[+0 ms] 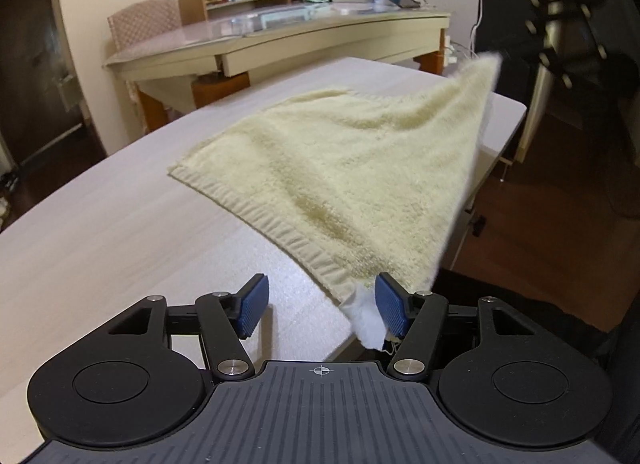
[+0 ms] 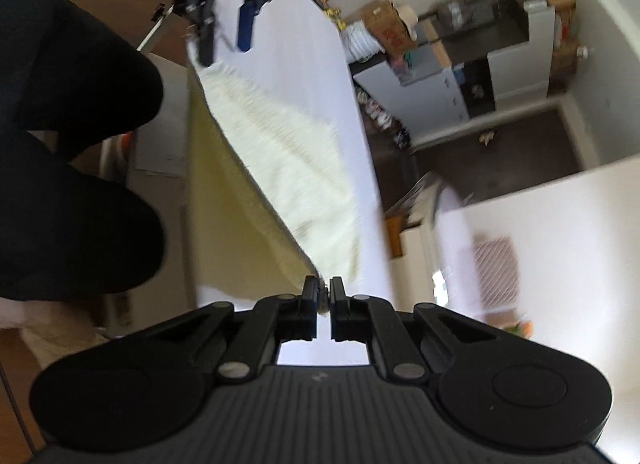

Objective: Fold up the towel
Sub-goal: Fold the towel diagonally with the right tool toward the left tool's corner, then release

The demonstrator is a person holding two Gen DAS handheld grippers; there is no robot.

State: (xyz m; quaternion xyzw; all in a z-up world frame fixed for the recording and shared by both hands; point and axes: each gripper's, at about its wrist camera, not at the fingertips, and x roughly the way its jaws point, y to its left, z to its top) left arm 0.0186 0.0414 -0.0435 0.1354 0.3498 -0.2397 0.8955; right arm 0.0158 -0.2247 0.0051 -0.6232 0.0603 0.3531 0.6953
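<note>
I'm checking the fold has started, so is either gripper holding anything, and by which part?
The right gripper is shut on a corner of the towel. The left gripper is open and holds nothing.

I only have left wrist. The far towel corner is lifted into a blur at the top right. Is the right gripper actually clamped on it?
Observer: Yes. In the right wrist view the right gripper is shut on the towel corner, fabric pinched between its pads.
Operator: Is the lifted edge slack?
Observer: No, it runs fairly taut from that corner to the left gripper.
Operator: Anything beside the towel on that side?
Observer: Dark-clothed legs of the person, left of the table in the image.
</note>
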